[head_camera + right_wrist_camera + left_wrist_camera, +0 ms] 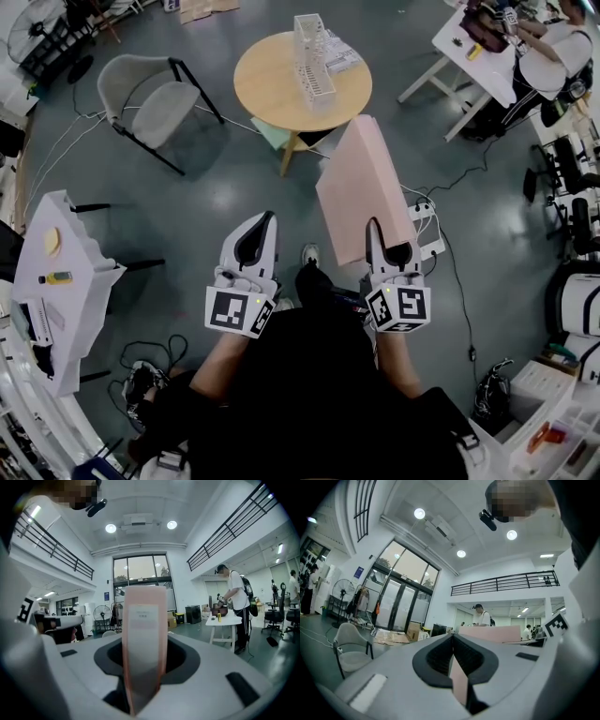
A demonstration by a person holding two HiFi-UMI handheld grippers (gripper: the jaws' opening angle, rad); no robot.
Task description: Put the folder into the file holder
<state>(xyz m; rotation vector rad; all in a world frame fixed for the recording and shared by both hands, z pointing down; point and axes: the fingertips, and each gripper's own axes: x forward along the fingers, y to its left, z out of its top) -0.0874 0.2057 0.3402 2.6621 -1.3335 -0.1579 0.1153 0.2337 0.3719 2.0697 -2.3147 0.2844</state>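
I wear a black short-sleeved top (309, 375) and a pale shoe (309, 253). My left gripper (267, 220) and right gripper (375, 227) have light grey shells, black-padded fingers (436, 658) and cubes (239, 311) with black-and-white square markers.

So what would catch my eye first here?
The big pink folder, clamped in the right gripper and jutting forward at centre. Ahead of it, a round wooden table carries the white file holder. The left gripper, to the folder's left, holds nothing.

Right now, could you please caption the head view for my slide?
Right gripper holds a pink folder; file holder stands on the round table ahead.
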